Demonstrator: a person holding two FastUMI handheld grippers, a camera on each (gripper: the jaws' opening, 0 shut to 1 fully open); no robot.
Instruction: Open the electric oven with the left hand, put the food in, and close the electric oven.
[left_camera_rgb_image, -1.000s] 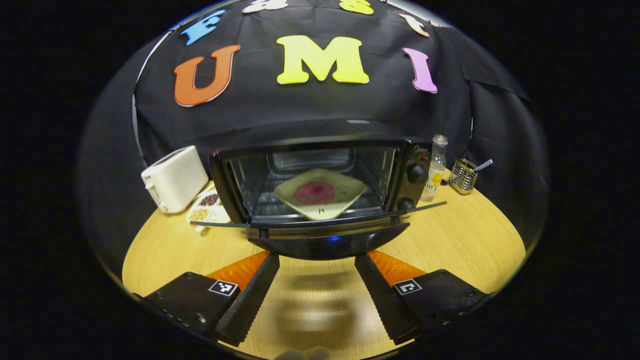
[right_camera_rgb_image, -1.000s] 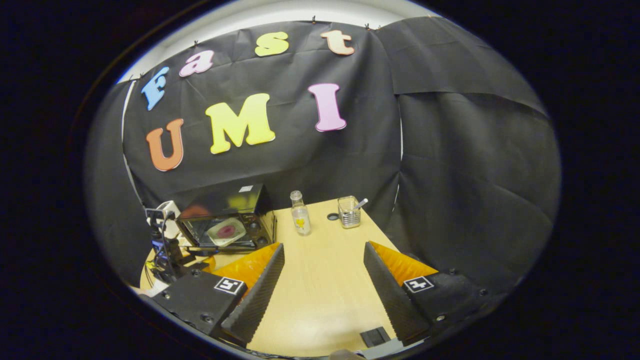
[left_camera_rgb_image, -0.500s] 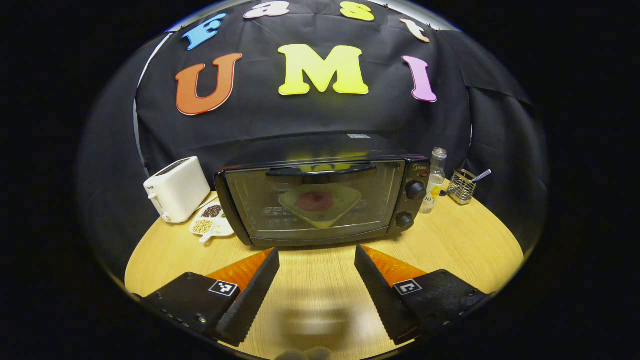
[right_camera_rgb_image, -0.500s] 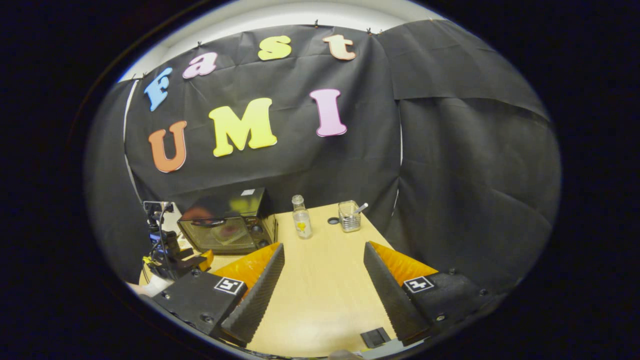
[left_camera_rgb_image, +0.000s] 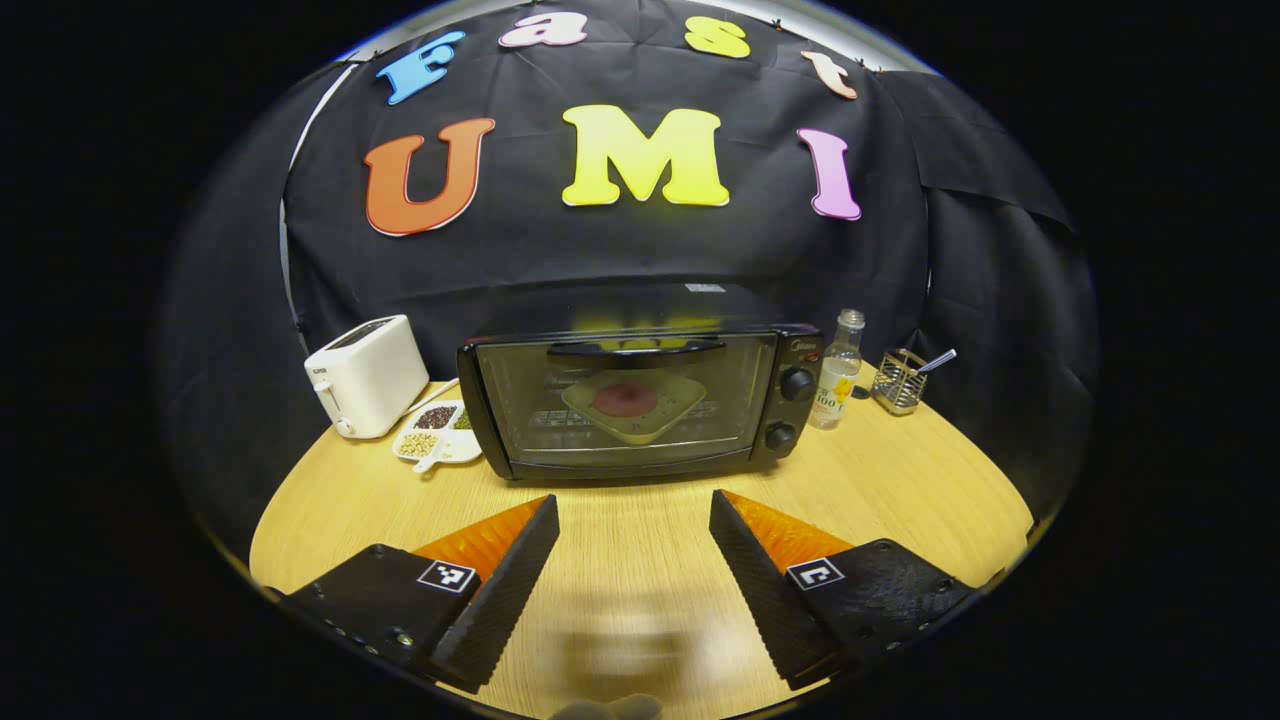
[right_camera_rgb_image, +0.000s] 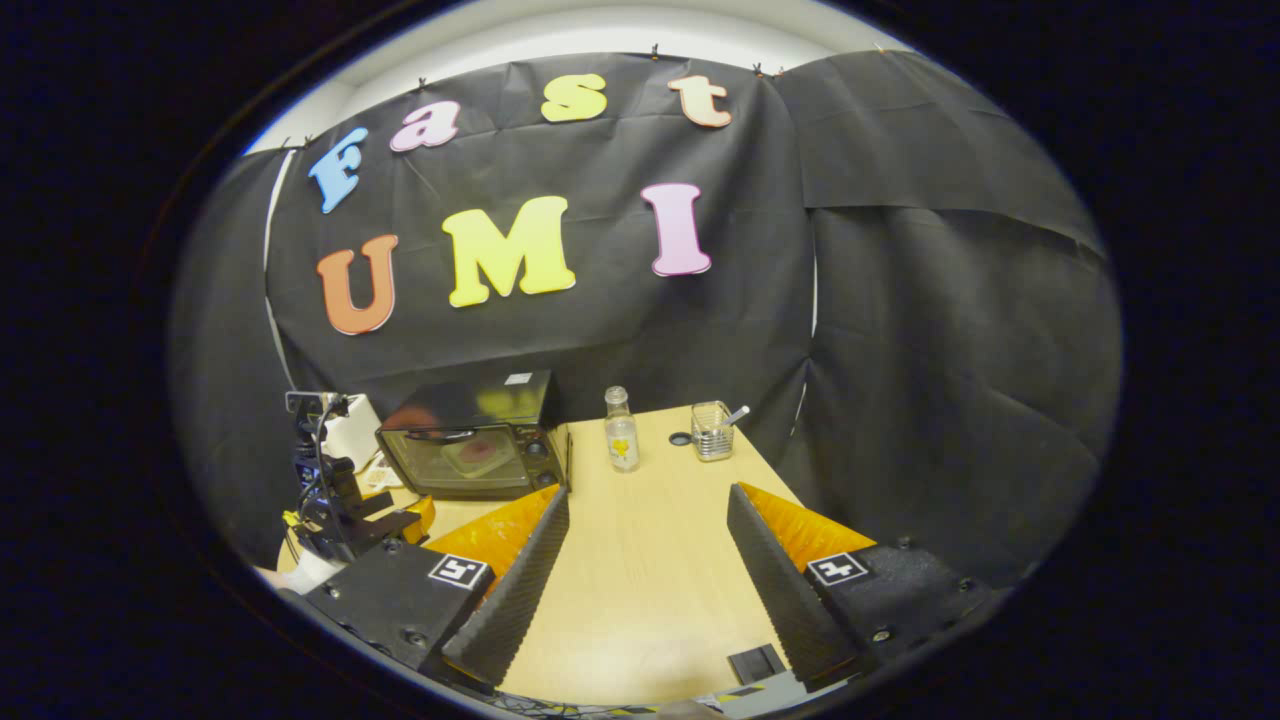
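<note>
Since the oven door sits flush and shut with its handle up along the top edge, the plate of food stays enclosed on the rack behind the glass — by the look of it the task is at its end. The oven stands at the far middle of the table, toaster and snack tray to its left, bottle and wire holder to its right.

Left gripper hangs level over the near table edge, aimed straight at the door, well apart from it. Fingers spread wide, nothing between them — bare wood below.

Right gripper is off to the right, also near, pointing down the table's right side toward the bottle. Fingers wide apart, holding nothing. In the right gripper view the oven sits far left, and the left gripper shows low left in front of it.

No contact with anything on either side.
</note>
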